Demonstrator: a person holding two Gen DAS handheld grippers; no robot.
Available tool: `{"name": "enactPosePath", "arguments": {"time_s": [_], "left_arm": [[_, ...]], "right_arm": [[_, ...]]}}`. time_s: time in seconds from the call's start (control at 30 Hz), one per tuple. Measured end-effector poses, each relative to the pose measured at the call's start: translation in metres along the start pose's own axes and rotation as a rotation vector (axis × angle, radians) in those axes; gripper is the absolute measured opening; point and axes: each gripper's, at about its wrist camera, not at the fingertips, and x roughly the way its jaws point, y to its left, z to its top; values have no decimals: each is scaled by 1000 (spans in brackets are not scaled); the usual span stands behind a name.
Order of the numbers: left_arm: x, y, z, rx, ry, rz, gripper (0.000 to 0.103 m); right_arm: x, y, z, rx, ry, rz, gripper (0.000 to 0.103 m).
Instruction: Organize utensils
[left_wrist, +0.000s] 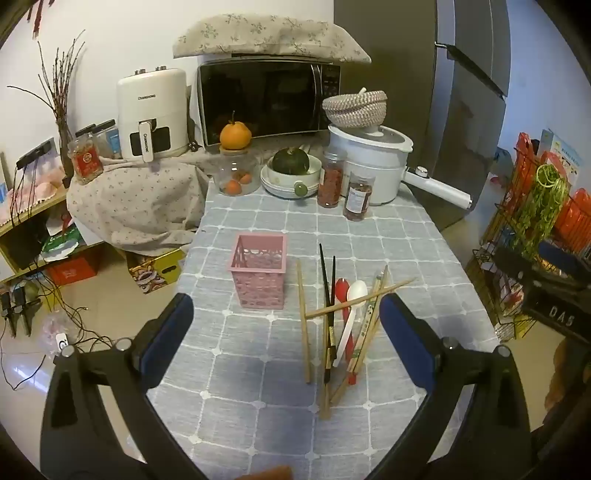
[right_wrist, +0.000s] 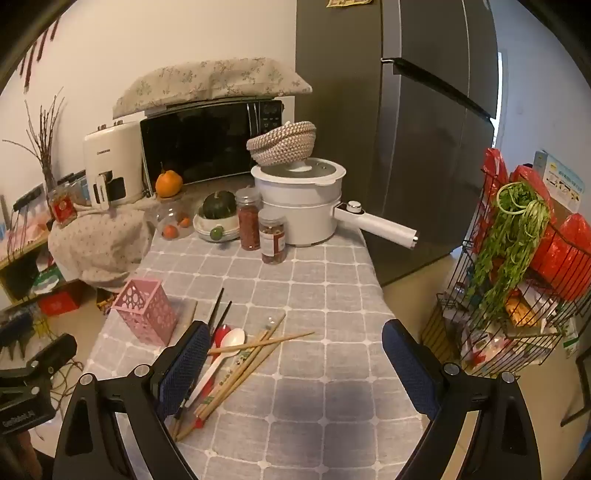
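Nothing is picked up yet, so this looks like the very start. Both the left gripper (left_wrist: 286, 321) and the right gripper (right_wrist: 295, 349) have their fingers spread wide with nothing in them. The chopsticks (left_wrist: 304, 325) and spoons (left_wrist: 352, 314) lie in a messy pile on the counter (left_wrist: 424, 236), just right of the empty pink holder (left_wrist: 258, 271). Most point long-ways away from the cameras; one chopstick lies across them. Next, I think one piece must be pinched and stood in the holder.

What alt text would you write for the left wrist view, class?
The open left gripper hovers over a grey checked tablecloth. Ahead, an empty pink holder stands upright left of a loose pile of chopsticks, a red spoon and a white spoon.
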Motion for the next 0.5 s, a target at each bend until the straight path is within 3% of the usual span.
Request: {"name": "enactPosePath", "arguments": {"time_s": [0.5], "left_arm": [[2, 3, -3, -26, 9, -23, 101]], "right_arm": [[6, 6, -4, -13, 22, 13, 95]]}}
